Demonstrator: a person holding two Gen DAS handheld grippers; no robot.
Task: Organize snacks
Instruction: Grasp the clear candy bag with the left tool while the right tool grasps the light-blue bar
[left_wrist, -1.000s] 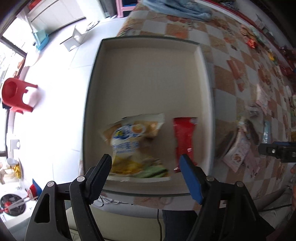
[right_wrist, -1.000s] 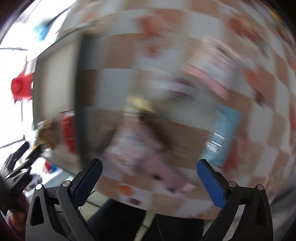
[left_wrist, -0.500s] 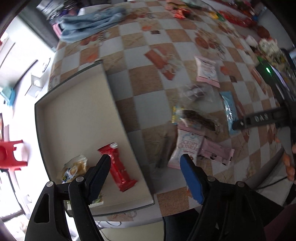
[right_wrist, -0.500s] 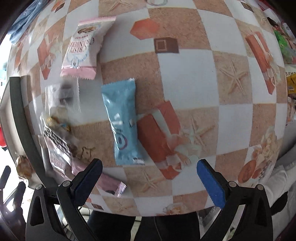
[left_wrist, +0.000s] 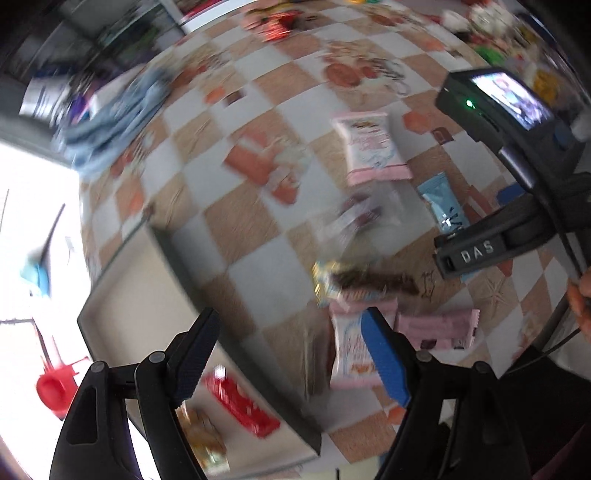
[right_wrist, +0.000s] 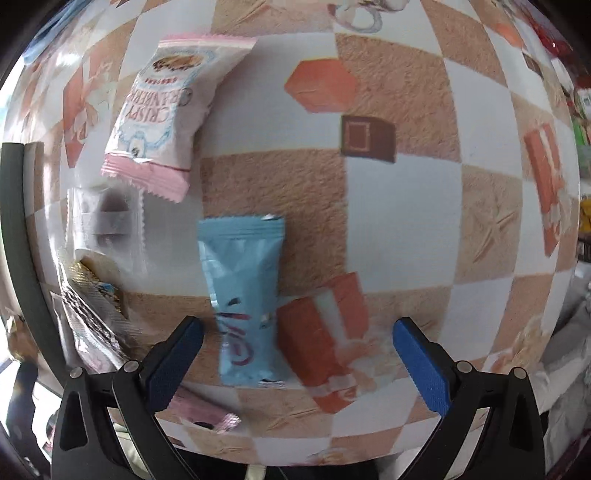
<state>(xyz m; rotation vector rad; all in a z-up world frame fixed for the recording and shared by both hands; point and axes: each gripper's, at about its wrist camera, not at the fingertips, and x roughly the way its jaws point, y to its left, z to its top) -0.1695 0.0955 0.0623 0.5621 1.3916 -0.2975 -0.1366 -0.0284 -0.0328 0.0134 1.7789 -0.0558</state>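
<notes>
Hovering over the checkered tablecloth (right_wrist: 399, 206), right gripper (right_wrist: 295, 345) has its jaws spread wide, nothing between the pads pressing; the blue snack packet (right_wrist: 245, 295) lies flat between the 2 fingers, closer to the left one, not touched by either. Just past that packet, up and to the left of the gripper, sits a pink-and-white "Crispy" pouch (right_wrist: 166, 110). Left of the left finger: a clear wrapper (right_wrist: 103, 221) and a dark patterned packet (right_wrist: 92, 306), both blurred, and beyond them the dark rim of the tray (right_wrist: 16, 236). A pink wrapper (right_wrist: 207, 415) pokes out beside the base of that finger.

Left gripper (left_wrist: 291, 345) is also spread wide and holds nothing; view is motion-blurred. It hangs over the tray edge (left_wrist: 236, 354) and tablecloth. Behind its right finger lies a second pink-and-white pouch (left_wrist: 351, 354), with the pink bar wrapper (left_wrist: 436, 326) just right of it. Behind the left finger, inside the tray: a red packet (left_wrist: 240, 404) and a yellowish bag (left_wrist: 201, 432), side by side near the tray's near end. Ahead of the gripper: dark packet (left_wrist: 373, 282), clear wrapper (left_wrist: 354, 218), then the far "Crispy" pouch (left_wrist: 369, 147). Right gripper's body, lettered "DAS" (left_wrist: 476, 253), sits to the right, over the blue packet (left_wrist: 443, 206). Far off: blue cloth (left_wrist: 110, 122), red stool on the floor (left_wrist: 55, 387).
</notes>
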